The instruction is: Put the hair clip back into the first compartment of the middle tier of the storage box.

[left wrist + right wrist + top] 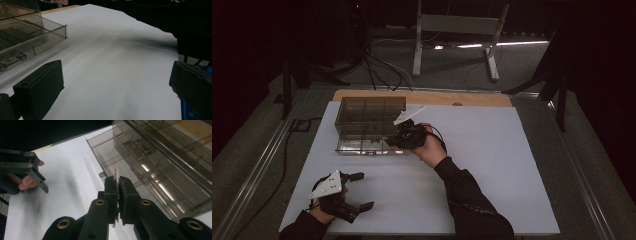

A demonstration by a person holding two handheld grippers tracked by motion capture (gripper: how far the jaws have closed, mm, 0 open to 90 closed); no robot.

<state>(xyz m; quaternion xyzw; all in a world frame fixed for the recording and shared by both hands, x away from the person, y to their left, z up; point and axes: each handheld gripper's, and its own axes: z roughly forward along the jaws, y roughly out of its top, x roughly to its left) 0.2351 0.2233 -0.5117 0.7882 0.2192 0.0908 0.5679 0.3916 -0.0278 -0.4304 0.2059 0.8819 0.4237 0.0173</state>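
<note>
One thin pink flat piece [116, 173] pinched on edge between closed right fingers [117, 185], just ahead of the smoky clear plastic compartment box [160, 172] with its lid raised. Not yet dropped into any compartment; placing and letting go apparently left to do. Left fingers [112, 82] spread wide, empty, above the bare white worktop [120, 62], box off to their left. From high up: right gripper [404, 134] at the box's front tray [343, 147], pink piece too small to make out.
</note>
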